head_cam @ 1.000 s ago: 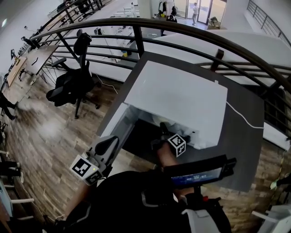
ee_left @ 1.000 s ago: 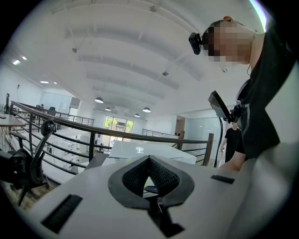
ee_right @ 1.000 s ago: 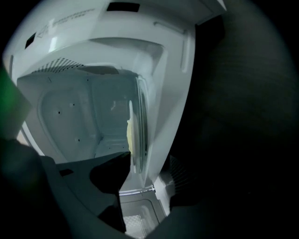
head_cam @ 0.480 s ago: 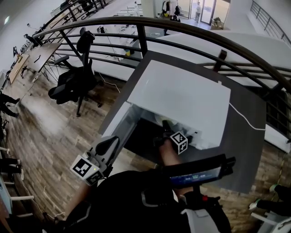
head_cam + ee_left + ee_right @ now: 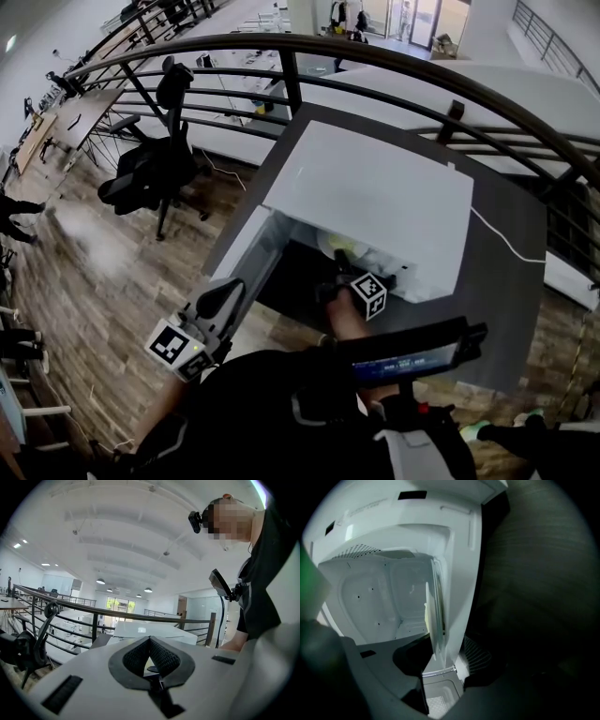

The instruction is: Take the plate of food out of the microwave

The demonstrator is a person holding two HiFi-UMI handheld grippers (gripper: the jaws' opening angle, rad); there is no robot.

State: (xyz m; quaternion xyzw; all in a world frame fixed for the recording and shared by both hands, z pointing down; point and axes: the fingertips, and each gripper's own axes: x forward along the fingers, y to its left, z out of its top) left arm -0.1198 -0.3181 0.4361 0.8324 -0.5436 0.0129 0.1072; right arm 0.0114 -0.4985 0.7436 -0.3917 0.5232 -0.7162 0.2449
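A white microwave stands on a dark table, its door swung open to the left. Inside lies a pale plate with yellowish food. My right gripper reaches into the opening. In the right gripper view the plate's rim shows edge-on between the jaws of my right gripper. These jaws have just been closing and the rim fills the gap between the pads. My left gripper hangs low beside the door, away from the microwave. In its own view my left gripper has its tips together and holds nothing.
The grey table runs on to the right of the microwave. A dark curved railing passes behind it. An office chair stands on the wood floor at the left. A small screen juts out at my chest.
My right gripper stays in the microwave's mouth and the left one keeps still. The head view has shifted slightly, so more of the plate shows above the right gripper.
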